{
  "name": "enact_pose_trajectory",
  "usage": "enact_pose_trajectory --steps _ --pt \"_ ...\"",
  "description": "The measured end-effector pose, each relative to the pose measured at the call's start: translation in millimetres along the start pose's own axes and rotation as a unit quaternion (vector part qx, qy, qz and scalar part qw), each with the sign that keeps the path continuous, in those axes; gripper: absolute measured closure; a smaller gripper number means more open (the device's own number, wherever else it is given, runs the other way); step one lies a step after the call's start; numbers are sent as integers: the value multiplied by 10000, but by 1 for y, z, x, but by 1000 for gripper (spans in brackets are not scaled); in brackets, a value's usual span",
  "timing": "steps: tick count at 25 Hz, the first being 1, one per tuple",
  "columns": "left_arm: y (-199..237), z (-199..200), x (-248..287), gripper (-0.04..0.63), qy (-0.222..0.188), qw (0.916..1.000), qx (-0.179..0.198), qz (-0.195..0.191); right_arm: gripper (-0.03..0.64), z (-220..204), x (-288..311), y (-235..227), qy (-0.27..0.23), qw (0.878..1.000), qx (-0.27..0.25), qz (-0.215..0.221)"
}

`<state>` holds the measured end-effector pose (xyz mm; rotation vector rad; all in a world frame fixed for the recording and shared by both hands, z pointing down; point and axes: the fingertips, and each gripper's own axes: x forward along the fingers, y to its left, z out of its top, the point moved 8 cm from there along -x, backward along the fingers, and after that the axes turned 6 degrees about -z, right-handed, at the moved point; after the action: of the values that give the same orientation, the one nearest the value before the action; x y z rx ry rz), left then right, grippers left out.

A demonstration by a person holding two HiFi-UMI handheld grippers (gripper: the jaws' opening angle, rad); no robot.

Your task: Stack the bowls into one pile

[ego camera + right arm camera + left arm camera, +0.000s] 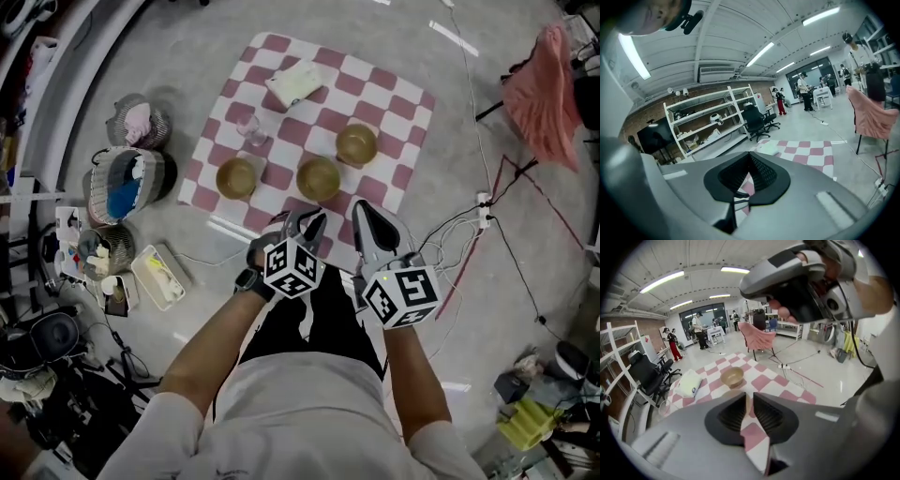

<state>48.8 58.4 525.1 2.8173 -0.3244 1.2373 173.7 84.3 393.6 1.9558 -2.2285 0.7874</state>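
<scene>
Pink-and-white checked cloth (394, 103) lies on the grey floor in your head view. Three brown bowls stand apart on it, none stacked: the left bowl (237, 177), the middle bowl (319, 178) and the right bowl (357, 144), which sits farther from you. A clear glass (251, 128) stands beyond the left bowl, and a pale pouch (294, 82) lies near the cloth's far edge. Your left gripper (307, 218) and right gripper (361, 208) hang side by side over the near edge of the cloth, close to the middle bowl but touching no bowl.

Your left gripper view shows the left gripper (749, 395) with its jaws a narrow slit apart and only checked cloth showing through the gap. One bowl (732, 376) sits beyond the tips, with the pale pouch (689, 383) to its left.

Your right gripper view shows the right gripper (749, 152) with its jaw tips pressed together and nothing held. Past it you see the checked cloth (811, 152), a white shelf rack (708, 122) and a black office chair (757, 122).
</scene>
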Motion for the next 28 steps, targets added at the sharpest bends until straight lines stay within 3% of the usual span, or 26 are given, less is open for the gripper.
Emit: enact_pose_trajectory --steps 4,14,23,28 --pt "5 -17 32 588 408 9982 431 47 606 -11 27 -18 250 9995 141 117" --pt "10 -39 81 581 912 9917 900 49 606 -24 64 -47 596 9975 261 263" --pt "8 -56 106 569 1269 9846 1199 -58 606 -33 76 -57 743 9962 335 299" --pt "10 -60 113 571 1319 9832 1251 149 606 -35 80 -64 828 9954 363 308"
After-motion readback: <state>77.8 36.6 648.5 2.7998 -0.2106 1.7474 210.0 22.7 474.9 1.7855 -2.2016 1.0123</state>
